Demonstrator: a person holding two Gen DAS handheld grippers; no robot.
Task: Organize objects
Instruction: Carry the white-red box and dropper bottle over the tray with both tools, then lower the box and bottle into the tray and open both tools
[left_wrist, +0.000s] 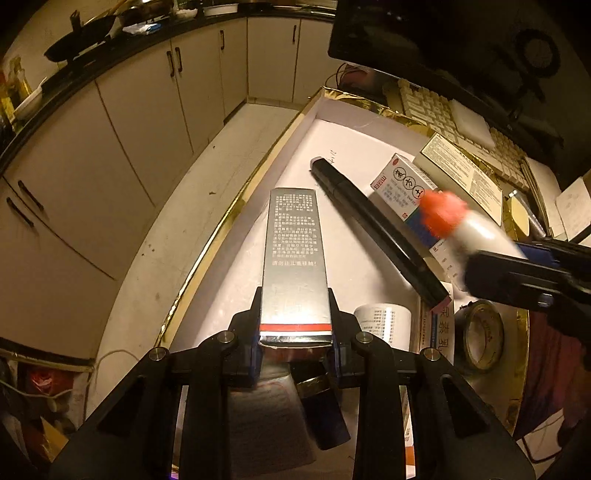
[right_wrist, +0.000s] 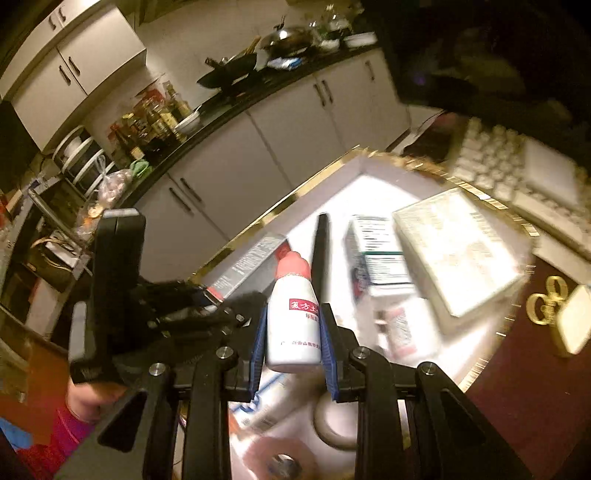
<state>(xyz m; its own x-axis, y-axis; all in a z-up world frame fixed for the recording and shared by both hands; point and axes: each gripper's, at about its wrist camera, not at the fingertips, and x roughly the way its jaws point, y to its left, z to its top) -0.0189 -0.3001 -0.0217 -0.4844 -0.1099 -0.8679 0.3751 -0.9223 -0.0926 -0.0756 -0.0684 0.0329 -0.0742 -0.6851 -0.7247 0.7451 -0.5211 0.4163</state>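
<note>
My left gripper (left_wrist: 294, 317) is shut on a long silver box (left_wrist: 293, 258) with Chinese print, held above the white tray with a gold rim (left_wrist: 236, 210). My right gripper (right_wrist: 293, 332) is shut on a white bottle with an orange-red cap (right_wrist: 293, 317); the bottle also shows blurred at the right of the left wrist view (left_wrist: 461, 225). In the tray lie a long black stick-like item (left_wrist: 376, 229), a white and blue medicine box (left_wrist: 402, 188) and a flat printed box (left_wrist: 461, 173). The silver box appears in the right wrist view (right_wrist: 251, 266).
A white jar (left_wrist: 384, 325) and a tape roll (left_wrist: 480, 336) sit near the tray's near end. A keyboard (left_wrist: 436, 107) and dark monitor (left_wrist: 424, 33) stand behind the tray. Kitchen cabinets (left_wrist: 147, 110) and a cluttered counter lie to the left.
</note>
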